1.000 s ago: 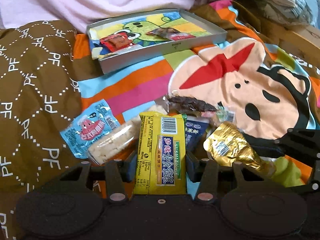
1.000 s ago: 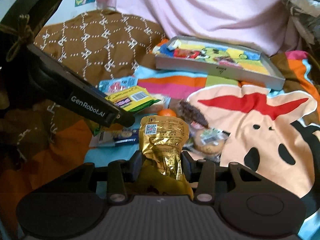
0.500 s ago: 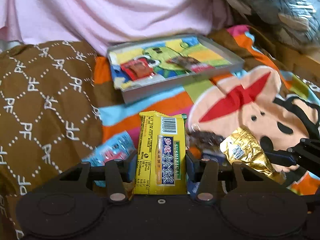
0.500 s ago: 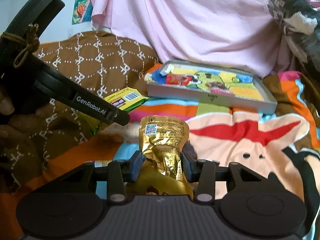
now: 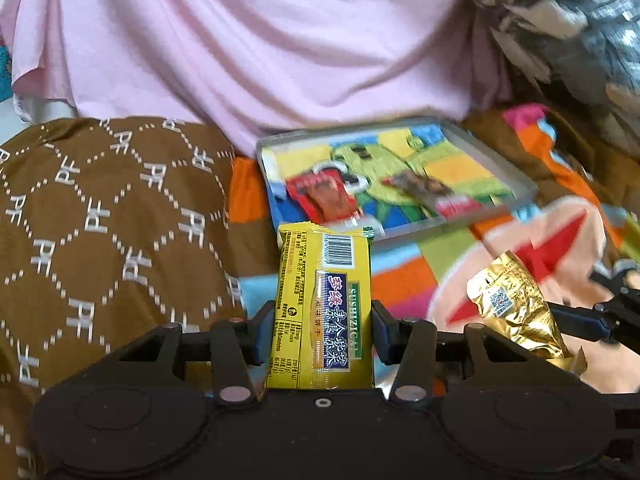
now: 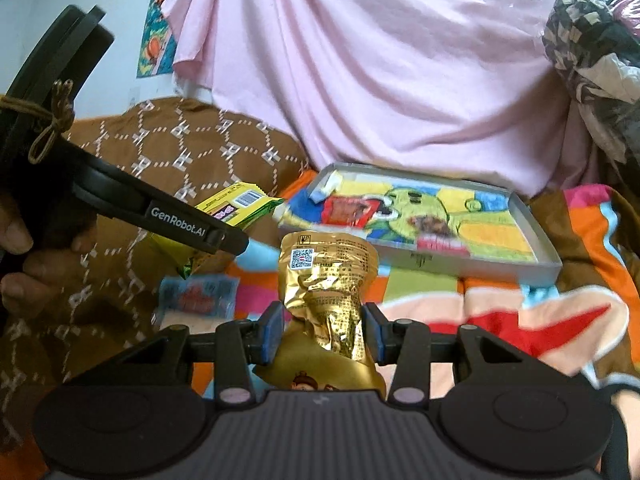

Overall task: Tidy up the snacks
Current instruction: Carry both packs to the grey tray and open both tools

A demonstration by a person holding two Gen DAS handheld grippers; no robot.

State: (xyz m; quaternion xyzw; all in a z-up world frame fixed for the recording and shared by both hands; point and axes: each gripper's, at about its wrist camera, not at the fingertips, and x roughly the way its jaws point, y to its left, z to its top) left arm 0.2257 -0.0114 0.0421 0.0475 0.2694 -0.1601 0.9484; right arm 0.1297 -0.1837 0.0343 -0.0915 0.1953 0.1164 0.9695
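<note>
My left gripper (image 5: 322, 330) is shut on a yellow biscuit packet (image 5: 324, 304) and holds it above the bedspread, just short of the grey tray (image 5: 496, 172). My right gripper (image 6: 324, 330) is shut on a crumpled gold foil snack bag (image 6: 328, 280), also lifted. The gold bag shows at the right of the left wrist view (image 5: 516, 304); the yellow packet shows at the left of the right wrist view (image 6: 236, 204). The tray (image 6: 532, 224) has a cartoon picture inside and holds a red packet (image 6: 346, 210) and a dark snack packet (image 6: 430, 226).
A blue snack packet (image 6: 198, 294) lies on the colourful cartoon bedspread (image 6: 560, 320) below my left gripper. A brown patterned blanket (image 5: 100, 220) is on the left. Pink cloth (image 5: 280, 40) hangs behind the tray. A crinkled plastic bag (image 6: 600, 40) sits at the far right.
Both grippers have lifted their packets off the snack pile and moved forward toward the tray. The pile has dropped out of the left wrist view.
</note>
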